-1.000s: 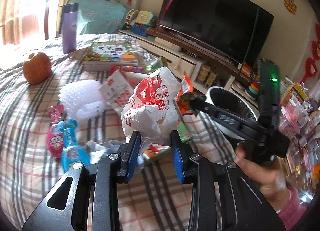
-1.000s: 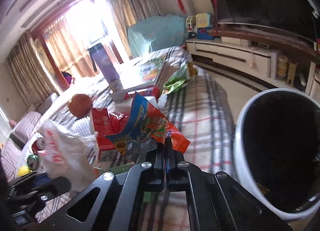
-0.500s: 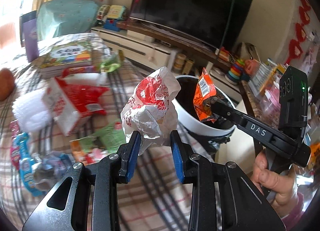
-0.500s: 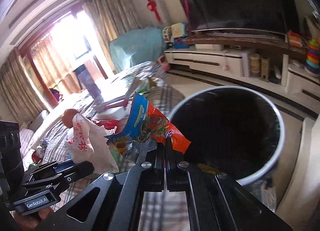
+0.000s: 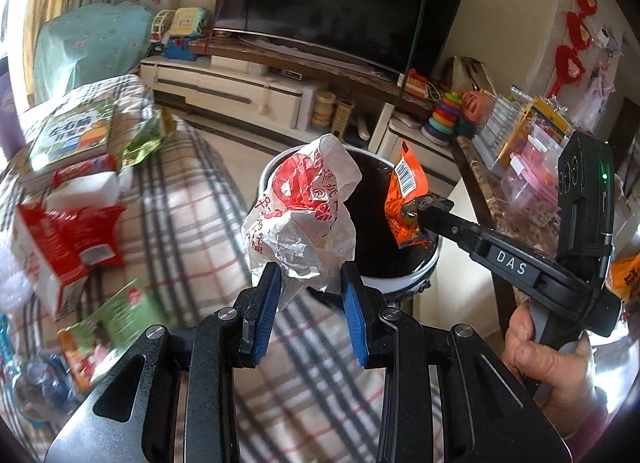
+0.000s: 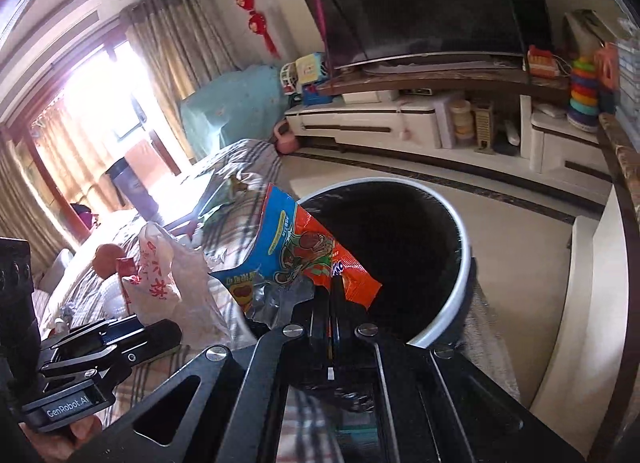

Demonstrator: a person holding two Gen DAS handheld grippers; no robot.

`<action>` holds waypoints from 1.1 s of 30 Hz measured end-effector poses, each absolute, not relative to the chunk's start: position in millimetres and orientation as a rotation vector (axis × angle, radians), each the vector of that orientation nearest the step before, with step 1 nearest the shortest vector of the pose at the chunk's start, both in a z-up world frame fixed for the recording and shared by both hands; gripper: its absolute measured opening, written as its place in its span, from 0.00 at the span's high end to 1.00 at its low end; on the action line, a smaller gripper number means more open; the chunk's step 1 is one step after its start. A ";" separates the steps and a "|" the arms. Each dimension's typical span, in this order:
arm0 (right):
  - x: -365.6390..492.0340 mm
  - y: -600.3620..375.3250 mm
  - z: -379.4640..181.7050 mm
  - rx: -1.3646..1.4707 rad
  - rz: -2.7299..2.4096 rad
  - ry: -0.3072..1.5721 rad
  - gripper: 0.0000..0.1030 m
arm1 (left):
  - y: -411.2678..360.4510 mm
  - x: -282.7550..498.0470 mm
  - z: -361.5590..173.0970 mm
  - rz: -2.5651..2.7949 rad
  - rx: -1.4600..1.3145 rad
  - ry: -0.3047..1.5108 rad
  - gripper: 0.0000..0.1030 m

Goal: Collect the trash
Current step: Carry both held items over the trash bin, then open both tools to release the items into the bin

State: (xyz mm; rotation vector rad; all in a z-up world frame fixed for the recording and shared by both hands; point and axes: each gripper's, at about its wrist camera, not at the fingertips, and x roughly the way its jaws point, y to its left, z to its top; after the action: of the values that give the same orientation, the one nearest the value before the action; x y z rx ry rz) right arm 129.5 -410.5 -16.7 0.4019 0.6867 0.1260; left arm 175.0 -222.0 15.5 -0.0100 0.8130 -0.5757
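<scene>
Left gripper (image 5: 308, 283): its blue pads are closed on the lower folds of a crumpled white plastic bag with red print (image 5: 304, 215); the rest of the bag billows up above the jaws.

Right gripper (image 6: 333, 295): jaws pressed fully together on the bottom edge of a flat orange-and-blue foil snack wrapper (image 6: 296, 259) — the wrapper fans out above the tips.

Where the trash is: both pieces hang in the air at the near rim of a round white-rimmed bin with a black liner (image 6: 460, 231), which stands on the floor just off the edge of the checked bedcover (image 5: 192, 199). In the right wrist view the wrapper overlaps the bin's dark mouth; the bag sits beside it, closer to the bedcover's edge.

How they handle: both look nearly weightless and limp. The bag is soft and springy, likely to cling to a pad or drift when let go. The foil is thin, slick and crackly — a pinch on its edge holds, though it may flutter sideways rather than drop straight.

Where to take hold: any bunched fold of the bag; the sealed edge of the wrapper.

Left on the bedcover: a red-and-white carton (image 5: 60, 247), a green packet (image 5: 120, 315), a picture book (image 5: 76, 131).
</scene>
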 end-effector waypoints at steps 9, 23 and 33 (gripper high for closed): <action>133.1 -429.0 -20.8 0.418 0.097 0.696 1.00 | -248.4 189.9 15.9 -0.599 0.011 0.828 0.71; 147.5 -439.5 -30.1 0.427 0.077 0.742 0.93 | -264.5 210.6 5.9 -0.596 0.007 0.870 0.61; 132.5 -435.3 -26.2 0.438 0.091 0.702 0.38 | -241.5 192.3 3.9 -0.556 -0.021 0.859 0.38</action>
State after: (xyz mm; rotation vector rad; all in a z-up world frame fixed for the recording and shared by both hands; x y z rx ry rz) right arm 132.5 -435.3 -26.2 0.4383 0.7017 0.0912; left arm 192.3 -241.5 3.9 -0.0211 0.8587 -0.5557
